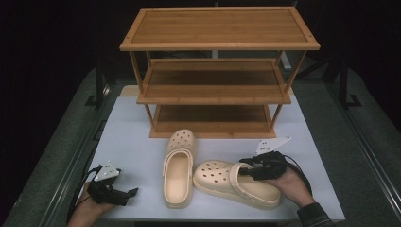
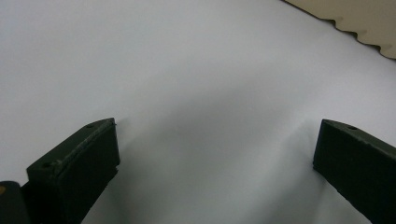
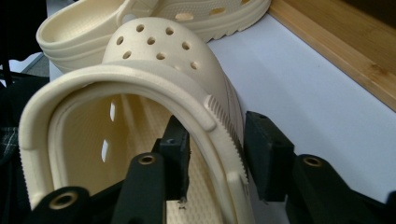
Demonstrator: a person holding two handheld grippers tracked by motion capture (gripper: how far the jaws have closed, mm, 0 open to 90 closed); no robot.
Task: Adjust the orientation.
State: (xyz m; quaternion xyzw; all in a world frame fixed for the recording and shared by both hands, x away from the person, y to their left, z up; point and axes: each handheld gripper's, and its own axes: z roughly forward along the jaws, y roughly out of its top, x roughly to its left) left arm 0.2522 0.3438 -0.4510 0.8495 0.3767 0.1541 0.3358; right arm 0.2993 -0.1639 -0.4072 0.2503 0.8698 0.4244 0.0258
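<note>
Hands enter from the bottom edge of the high view, one at lower left, one at lower right. Left gripper (image 1: 124, 193) sits at lower left on the white table (image 1: 132, 137), jaws spread wide with nothing between them; the left gripper view shows bare table surface between the two black pads, and a scalloped cream sole edge in the upper right corner of that frame.

Right gripper (image 1: 246, 169) sits at lower right of the high view, at the heel end of the near clog (image 1: 222, 177). In the right gripper view one pad (image 3: 175, 156) is inside the clog's opening and the other outside its side wall, so the wall and the heel strap (image 3: 140, 86) stand between the jaws. The inner pad looks to be touching the wall; a thin gap remains at the outer pad, so no firm grip can be confirmed. Jaws set narrow.

Near clog lies crosswise at lower centre of the high view, toe pointing toward frame left, upright on its sole. Second clog (image 1: 178, 168) lies just left of it, toe pointing up-frame, the two nearly touching at the toe.

Beyond both, at upper centre, stands a three-tier wooden shoe rack (image 1: 220, 28), shelves bare.
</note>
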